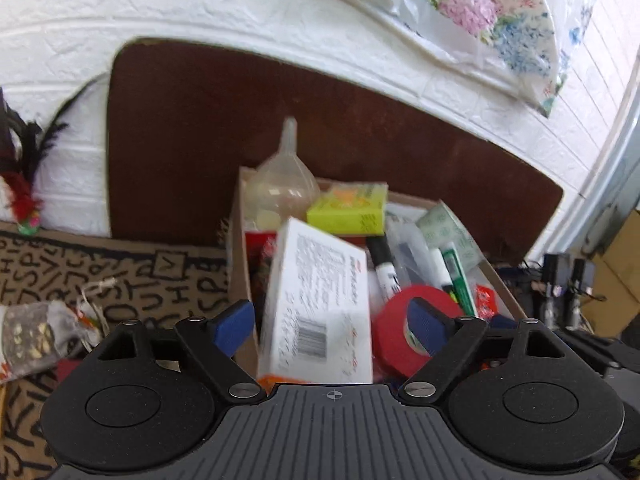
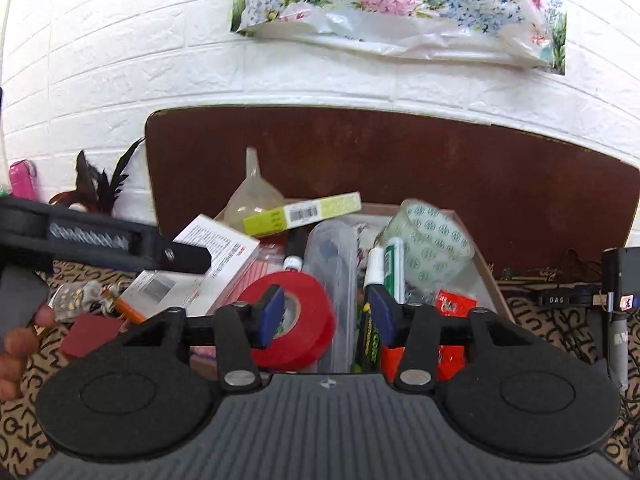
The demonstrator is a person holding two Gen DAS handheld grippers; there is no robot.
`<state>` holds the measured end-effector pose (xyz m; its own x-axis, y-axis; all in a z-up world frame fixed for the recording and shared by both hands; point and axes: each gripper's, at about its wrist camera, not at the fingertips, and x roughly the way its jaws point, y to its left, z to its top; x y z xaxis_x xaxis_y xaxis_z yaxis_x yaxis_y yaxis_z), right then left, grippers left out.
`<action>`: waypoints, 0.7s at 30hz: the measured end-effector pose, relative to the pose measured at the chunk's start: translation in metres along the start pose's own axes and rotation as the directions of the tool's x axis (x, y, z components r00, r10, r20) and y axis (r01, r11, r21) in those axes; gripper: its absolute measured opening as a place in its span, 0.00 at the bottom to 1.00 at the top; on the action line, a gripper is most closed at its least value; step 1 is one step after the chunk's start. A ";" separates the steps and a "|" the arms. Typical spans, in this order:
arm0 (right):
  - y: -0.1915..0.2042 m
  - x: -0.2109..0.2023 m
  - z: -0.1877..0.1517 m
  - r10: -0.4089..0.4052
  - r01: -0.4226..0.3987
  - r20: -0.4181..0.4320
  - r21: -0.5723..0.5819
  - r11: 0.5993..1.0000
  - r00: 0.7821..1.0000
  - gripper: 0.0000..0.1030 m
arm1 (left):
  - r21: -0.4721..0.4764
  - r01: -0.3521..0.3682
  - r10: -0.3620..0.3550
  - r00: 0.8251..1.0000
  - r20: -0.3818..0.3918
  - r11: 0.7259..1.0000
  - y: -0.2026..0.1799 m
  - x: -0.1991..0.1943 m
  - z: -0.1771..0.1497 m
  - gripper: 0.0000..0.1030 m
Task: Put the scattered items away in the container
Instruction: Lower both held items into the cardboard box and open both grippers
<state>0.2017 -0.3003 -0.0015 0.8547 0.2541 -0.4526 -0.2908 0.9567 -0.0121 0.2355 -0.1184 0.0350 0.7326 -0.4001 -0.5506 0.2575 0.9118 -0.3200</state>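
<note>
A cardboard box [image 1: 239, 248] stands against a brown board, full of items: a white carton [image 1: 318, 300], a red tape roll [image 1: 394, 332], a lime box [image 1: 348, 208], markers and a clear funnel [image 1: 282, 176]. My left gripper [image 1: 332, 328] is open; the white carton stands between its blue pads without being pinched. In the right wrist view my right gripper [image 2: 326, 316] is open and empty just above the box [image 2: 490, 276], over the red tape roll [image 2: 304, 312] and a clear tube [image 2: 336, 280]. The white carton [image 2: 208, 268] lies at the box's left, under the left gripper's finger.
A patterned mat with black letters [image 1: 120, 276] covers the table. A small drawstring bag [image 1: 32, 332] and a dark red block [image 2: 90, 334] lie left of the box. A clear tape roll [image 2: 430, 244] leans in the box's right corner. A floral bag [image 2: 400, 4] hangs on the white wall.
</note>
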 end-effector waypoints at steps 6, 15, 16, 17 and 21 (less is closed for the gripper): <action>0.009 0.007 -0.011 0.014 -0.014 -0.060 -0.013 1.000 0.998 0.19 | 0.030 0.035 -0.032 0.994 -0.108 0.999 -0.013 0.018 -0.015 0.87; 0.009 0.009 -0.008 0.008 -0.009 -0.060 -0.023 1.000 0.998 0.19 | 0.024 0.017 -0.015 0.996 -0.082 1.000 -0.011 0.019 -0.016 0.89; 0.009 0.009 -0.008 0.009 -0.010 -0.059 -0.024 1.000 0.998 0.19 | 0.030 0.017 -0.015 0.997 -0.080 0.999 -0.012 0.019 -0.016 0.90; 0.009 0.009 -0.008 0.010 -0.012 -0.058 -0.021 1.000 0.998 0.19 | 0.035 0.020 -0.017 0.997 -0.079 0.999 -0.013 0.018 -0.017 0.91; 0.007 0.006 -0.009 0.019 -0.019 -0.057 0.008 1.000 0.998 0.30 | 0.027 0.029 -0.027 0.998 -0.056 0.999 -0.015 0.009 -0.020 0.97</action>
<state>0.2008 -0.2937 -0.0126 0.8231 0.2639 -0.5029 -0.3034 0.9528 0.0033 0.2253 -0.1376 0.0197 0.6893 -0.4292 -0.5837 0.2955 0.9021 -0.3144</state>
